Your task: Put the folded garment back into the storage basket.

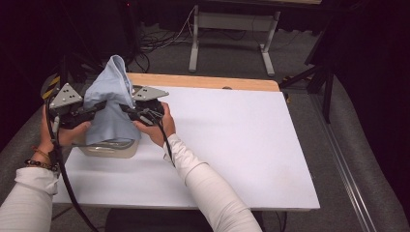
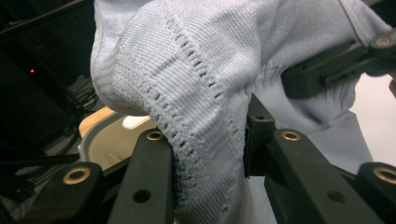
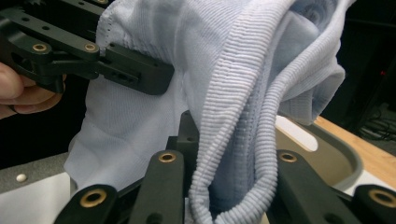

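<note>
Left gripper (image 1: 99, 107), right gripper (image 1: 126, 109): both clamping pale blue knit garment (image 1: 112, 99) from opposite sides, jaws partly closed on bunched fabric, holding it above beige bin (image 1: 109, 149). Bin resting at left end of white tabletop (image 1: 232, 145), wooden edge (image 1: 203, 81) showing behind. Beyond: grey carpet (image 1: 290, 53), table legs (image 1: 232, 29), trailing cables (image 1: 159, 38) in dark room.

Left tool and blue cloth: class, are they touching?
Touching. The left gripper view shows the cloth bunched between the left tool's jaws, both pressing its folds.
</note>
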Available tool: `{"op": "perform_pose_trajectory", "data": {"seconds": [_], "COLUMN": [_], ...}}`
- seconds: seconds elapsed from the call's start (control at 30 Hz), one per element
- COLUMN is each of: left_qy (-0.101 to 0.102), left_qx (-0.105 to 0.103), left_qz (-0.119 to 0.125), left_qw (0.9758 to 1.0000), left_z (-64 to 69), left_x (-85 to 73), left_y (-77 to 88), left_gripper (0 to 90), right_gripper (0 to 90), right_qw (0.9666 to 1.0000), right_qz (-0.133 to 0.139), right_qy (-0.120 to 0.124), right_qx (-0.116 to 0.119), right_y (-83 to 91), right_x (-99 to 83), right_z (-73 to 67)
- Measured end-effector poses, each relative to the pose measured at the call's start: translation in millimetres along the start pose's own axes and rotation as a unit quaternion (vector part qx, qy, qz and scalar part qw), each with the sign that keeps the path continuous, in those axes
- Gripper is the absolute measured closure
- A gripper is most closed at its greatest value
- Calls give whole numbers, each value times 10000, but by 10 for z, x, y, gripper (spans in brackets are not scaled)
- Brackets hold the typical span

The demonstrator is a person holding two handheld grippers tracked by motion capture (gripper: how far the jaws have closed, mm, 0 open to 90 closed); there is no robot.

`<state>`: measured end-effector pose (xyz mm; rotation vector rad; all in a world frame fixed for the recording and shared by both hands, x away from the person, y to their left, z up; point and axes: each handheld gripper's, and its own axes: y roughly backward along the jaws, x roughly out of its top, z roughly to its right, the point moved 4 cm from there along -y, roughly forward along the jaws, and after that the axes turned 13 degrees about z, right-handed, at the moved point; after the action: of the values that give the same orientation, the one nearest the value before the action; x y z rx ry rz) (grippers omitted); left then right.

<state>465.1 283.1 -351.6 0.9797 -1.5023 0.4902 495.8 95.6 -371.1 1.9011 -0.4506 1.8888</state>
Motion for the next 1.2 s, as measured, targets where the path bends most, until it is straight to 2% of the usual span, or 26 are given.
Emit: {"op": "perform_pose_trajectory", "data": {"seconds": [0.1,0.23,0.33,0.43,0.63,0.8,0.93,1.2], "left_qy": [16,122,228,314,285,300,222,194], "left_qx": [33,7,-9,-52,-116,-161,-163,-164], "left_qz": [-18,-56,-190,-254,-622,-753,-875,-992], "left_qw": [10000,9999,9996,9992,9976,9966,9958,9947], "left_z": [-36,-56,-56,-65,-53,-30,0,-7], "left_x": [-15,-137,-282,-356,-488,-532,-545,-547], "left_y": [3,-10,-60,-83,-170,-202,-234,-266], "left_gripper": [703,702,700,699,693,687,684,687], "right_gripper": [741,740,739,738,725,717,695,611], "right_qw": [10000,9998,9996,9995,9980,9971,9961,9964], "right_qz": [-41,-162,-262,-304,-530,-632,-711,-725], "right_qy": [51,61,-60,-119,-343,-415,-510,-432], "right_qx": [-20,-45,-54,-24,50,93,110,-17], "right_y": [-63,-118,-158,-174,-218,-192,-171,-108], "right_x": [-16,-92,-199,-264,-490,-565,-622,-644], "right_z": [-38,-63,-55,-50,-43,-42,-26,-20]}}
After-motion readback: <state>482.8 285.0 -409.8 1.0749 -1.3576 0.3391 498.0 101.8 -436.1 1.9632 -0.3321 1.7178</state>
